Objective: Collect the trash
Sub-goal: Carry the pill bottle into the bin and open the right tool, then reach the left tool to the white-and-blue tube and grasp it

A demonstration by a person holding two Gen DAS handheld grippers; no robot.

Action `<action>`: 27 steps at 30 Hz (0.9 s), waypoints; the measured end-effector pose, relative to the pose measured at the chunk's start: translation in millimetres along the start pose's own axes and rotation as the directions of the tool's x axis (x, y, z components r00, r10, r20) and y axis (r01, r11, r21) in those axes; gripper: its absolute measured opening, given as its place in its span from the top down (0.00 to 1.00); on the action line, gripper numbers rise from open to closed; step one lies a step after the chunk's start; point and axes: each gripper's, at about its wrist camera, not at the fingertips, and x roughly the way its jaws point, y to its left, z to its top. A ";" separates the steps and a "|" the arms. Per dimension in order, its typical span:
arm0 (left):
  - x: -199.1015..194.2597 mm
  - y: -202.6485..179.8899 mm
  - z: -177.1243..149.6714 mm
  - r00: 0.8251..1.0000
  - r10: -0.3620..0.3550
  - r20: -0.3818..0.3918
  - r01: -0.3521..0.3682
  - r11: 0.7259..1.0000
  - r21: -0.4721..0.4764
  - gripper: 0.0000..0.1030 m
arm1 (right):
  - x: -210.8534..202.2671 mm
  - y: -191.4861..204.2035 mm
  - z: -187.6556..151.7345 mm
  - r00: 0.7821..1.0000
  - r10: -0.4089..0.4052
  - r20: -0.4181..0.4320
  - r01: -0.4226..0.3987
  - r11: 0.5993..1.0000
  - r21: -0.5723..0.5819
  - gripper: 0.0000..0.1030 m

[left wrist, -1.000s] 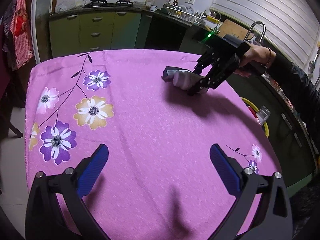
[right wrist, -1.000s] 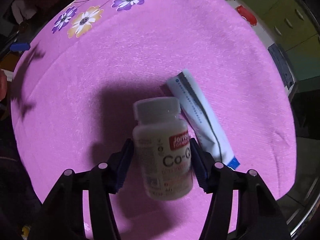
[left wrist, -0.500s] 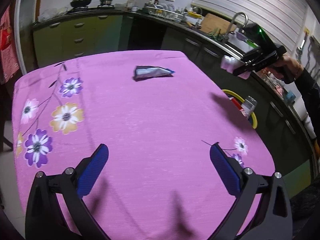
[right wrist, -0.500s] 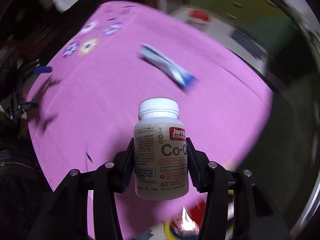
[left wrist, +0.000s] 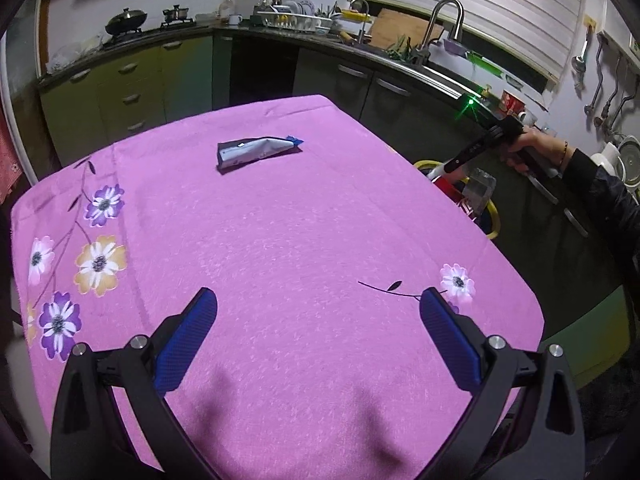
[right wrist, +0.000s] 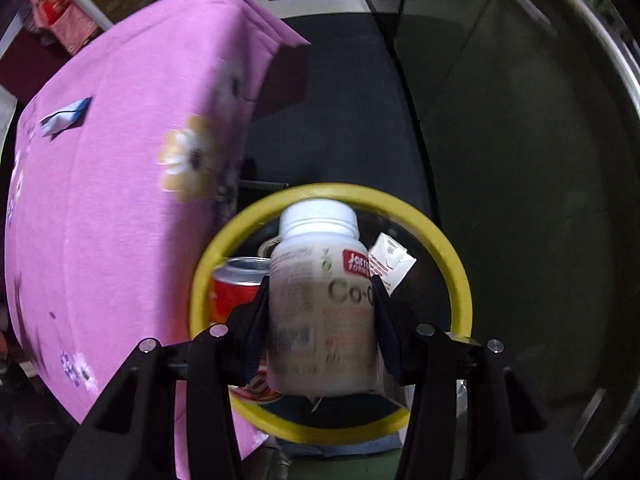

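R gripper [right wrist: 320,312] points down, fingers clamped on white pill bottle [right wrist: 320,304] right over yellow-rimmed bin [right wrist: 452,256] beside desk [left wrist: 280,240], ready to drop. L gripper [left wrist: 318,332] wide open, empty. Squeezed tube [left wrist: 256,150] lies on desk w/ pink cloth.

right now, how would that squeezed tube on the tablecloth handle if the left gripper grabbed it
The tube looks flattened and creased, so probably soft and light, likely to buckle under the pads. Lying flat on the tablecloth, it shouldn't roll. The open left gripper spans it easily.
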 end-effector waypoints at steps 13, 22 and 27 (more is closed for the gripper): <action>30.2 7.2 69.0 1.000 0.016 0.004 -0.017 0.969 0.245 0.06 | -30.2 -9.2 -28.3 0.989 0.009 0.150 -0.019 0.998 0.065 0.46; 111.8 42.9 169.5 0.996 -0.048 -0.080 0.079 0.888 0.453 0.06 | -95.6 48.2 -96.3 0.933 0.109 0.343 -0.113 0.994 -0.007 0.44; 168.1 48.8 182.4 0.976 -0.063 -0.208 0.160 0.856 0.491 0.06 | -106.9 67.5 -124.0 0.921 0.173 0.350 -0.176 0.984 -0.023 0.37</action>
